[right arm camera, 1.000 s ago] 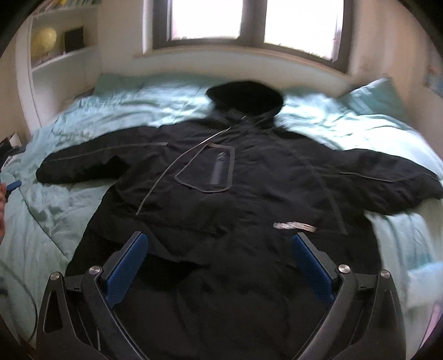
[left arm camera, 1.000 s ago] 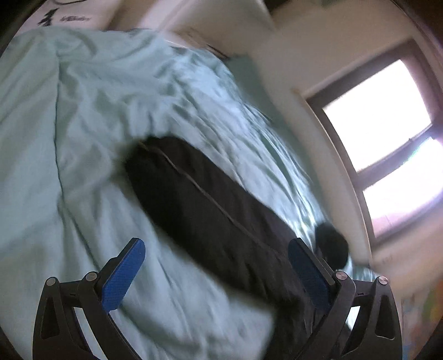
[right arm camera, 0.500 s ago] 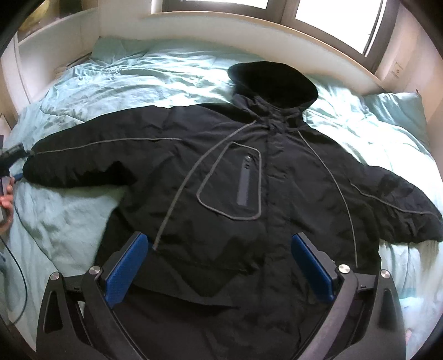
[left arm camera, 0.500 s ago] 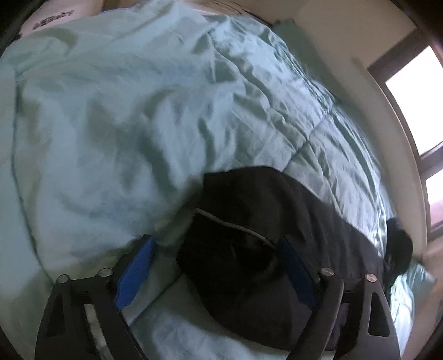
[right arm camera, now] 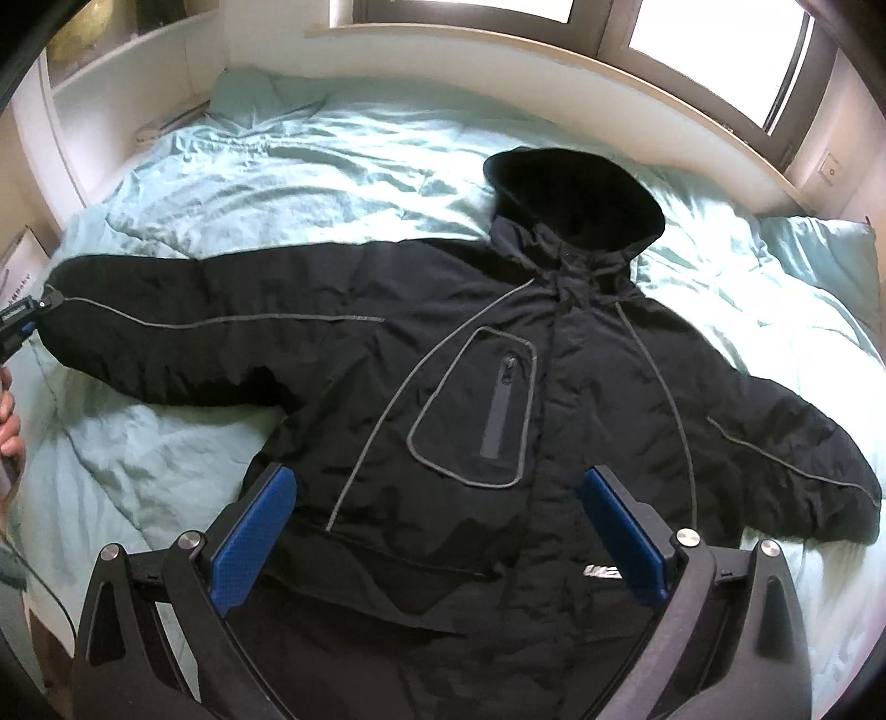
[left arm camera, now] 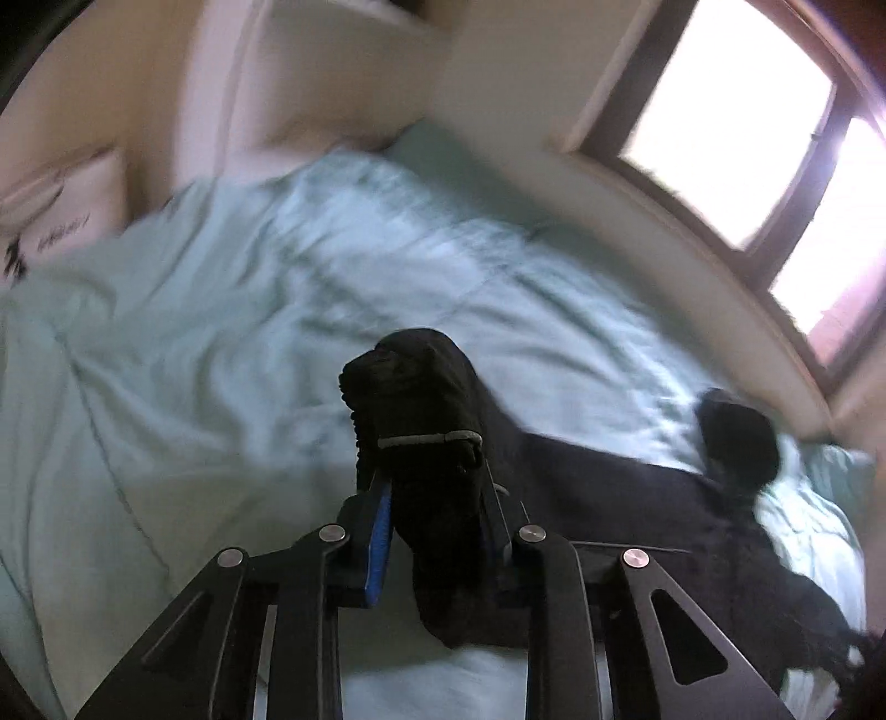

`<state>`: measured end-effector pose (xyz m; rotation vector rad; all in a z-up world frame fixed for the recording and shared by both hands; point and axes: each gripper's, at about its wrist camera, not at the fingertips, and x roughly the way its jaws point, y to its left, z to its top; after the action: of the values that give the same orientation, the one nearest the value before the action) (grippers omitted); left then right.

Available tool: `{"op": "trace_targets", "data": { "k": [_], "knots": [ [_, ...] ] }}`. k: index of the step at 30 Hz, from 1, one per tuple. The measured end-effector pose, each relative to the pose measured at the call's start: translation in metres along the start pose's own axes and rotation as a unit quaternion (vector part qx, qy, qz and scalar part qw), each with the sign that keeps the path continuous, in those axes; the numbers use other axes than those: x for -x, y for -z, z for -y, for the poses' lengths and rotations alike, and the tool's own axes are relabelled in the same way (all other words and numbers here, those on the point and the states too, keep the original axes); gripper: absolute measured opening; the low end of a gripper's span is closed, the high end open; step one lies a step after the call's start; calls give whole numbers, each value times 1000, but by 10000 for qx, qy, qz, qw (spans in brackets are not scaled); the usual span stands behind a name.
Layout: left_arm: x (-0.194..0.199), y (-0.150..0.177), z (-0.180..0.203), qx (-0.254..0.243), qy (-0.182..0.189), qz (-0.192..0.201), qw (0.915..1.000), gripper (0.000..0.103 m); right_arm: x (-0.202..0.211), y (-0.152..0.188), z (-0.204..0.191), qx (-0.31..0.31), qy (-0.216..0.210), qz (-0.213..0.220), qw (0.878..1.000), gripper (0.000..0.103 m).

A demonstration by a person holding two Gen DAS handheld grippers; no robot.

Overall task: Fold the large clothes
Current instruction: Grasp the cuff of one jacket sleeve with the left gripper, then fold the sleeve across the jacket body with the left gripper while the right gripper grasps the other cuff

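While L hand-held gripper (left arm camera: 437,498) closes on jacket (right arm camera: 498,387) cuff (left arm camera: 410,382) | R hand-held gripper (right arm camera: 437,531) open

Definitely a bedroom in somebody's home. Big bed (right arm camera: 343,166) with a rumpled mint-green duvet, matching pillow (right arm camera: 819,249) off at the right corner, dark-framed window (right arm camera: 703,50) right behind the head end with a cream ledge under it. Built-in cream shelves (right arm camera: 111,72) in the left corner, cardboard box (left arm camera: 61,216) by the bedside. Black hooded jacket (right arm camera: 498,387) spread out on the covers.
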<state>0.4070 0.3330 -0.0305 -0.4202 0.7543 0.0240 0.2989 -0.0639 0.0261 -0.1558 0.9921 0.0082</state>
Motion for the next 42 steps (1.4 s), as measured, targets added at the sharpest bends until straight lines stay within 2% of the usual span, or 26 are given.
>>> {"op": "trace_targets", "data": {
  "k": [4, 8, 9, 12, 14, 17, 19, 21, 24, 25, 27, 30, 33, 34, 35, 37, 39, 40, 42],
  "knots": [
    [30, 9, 99, -471, 481, 49, 9977, 25, 27, -6, 44, -123, -14, 155, 9998, 103],
    [39, 38, 207, -1098, 1041, -47, 9885, 25, 48, -6, 98, -356, 73, 288, 9989, 103],
    [36, 49, 245, -1355, 1243, -127, 9829, 25, 51, -6, 112, -428, 138, 303, 9985, 103],
    [15, 78, 319, -1782, 1739, -477, 9673, 25, 54, -2, 153, -705, 237, 298, 9968, 103],
    [-20, 104, 367, -1953, 2084, -924, 9539, 25, 49, 1, 179, -925, 311, 223, 9950, 103],
    [-78, 152, 419, -2476, 2113, -1587, 9321, 25, 33, 4, 211, -1195, 315, 84, 9923, 103],
    [-109, 176, 434, -2666, 2107, -1899, 9211, 26, 20, 3, 223, -1241, 356, -28, 9916, 103],
    [-140, 196, 441, -2617, 2175, -2308, 9115, 26, 7, 5, 231, -1262, 364, -122, 9913, 103],
    [-170, 216, 440, -2348, 2077, -2760, 9086, 37, -20, 6, 239, -1305, 385, -366, 9900, 103],
    [-181, 221, 437, -2169, 2205, -2978, 9032, 43, -30, 8, 241, -1328, 368, -446, 9895, 103],
    [-196, 230, 432, -1754, 2451, -3318, 8939, 44, -49, 9, 245, -1373, 311, -605, 9882, 103],
    [-189, 226, 429, -1549, 2719, -3435, 8855, 45, -68, 9, 248, -1451, 164, -722, 9866, 103],
    [-173, 205, 416, -1491, 2797, -3334, 8879, 55, -83, 6, 244, -1554, -179, -764, 9847, 103],
    [-168, 196, 411, -1479, 2831, -3222, 8912, 64, -88, 5, 241, -1569, -285, -775, 9842, 103],
    [-161, 186, 408, -1483, 2787, -3056, 8983, 68, -93, 3, 238, -1573, -366, -790, 9837, 103],
    [-154, 170, 400, -1555, 2628, -2846, 9087, 69, -107, 1, 228, -1542, -514, -859, 9829, 103],
    [-152, 156, 389, -1694, 2297, -2677, 9203, 69, -125, 4, 222, -1594, -634, -1012, 9800, 103],
    [-152, 150, 385, -1826, 2033, -2610, 9258, 68, -133, 7, 220, -1613, -577, -1101, 9791, 101],
    [-155, 144, 379, -1953, 1754, -2549, 9307, 68, -151, 12, 218, -1658, -382, -1263, 9773, 97]
  ]
}}
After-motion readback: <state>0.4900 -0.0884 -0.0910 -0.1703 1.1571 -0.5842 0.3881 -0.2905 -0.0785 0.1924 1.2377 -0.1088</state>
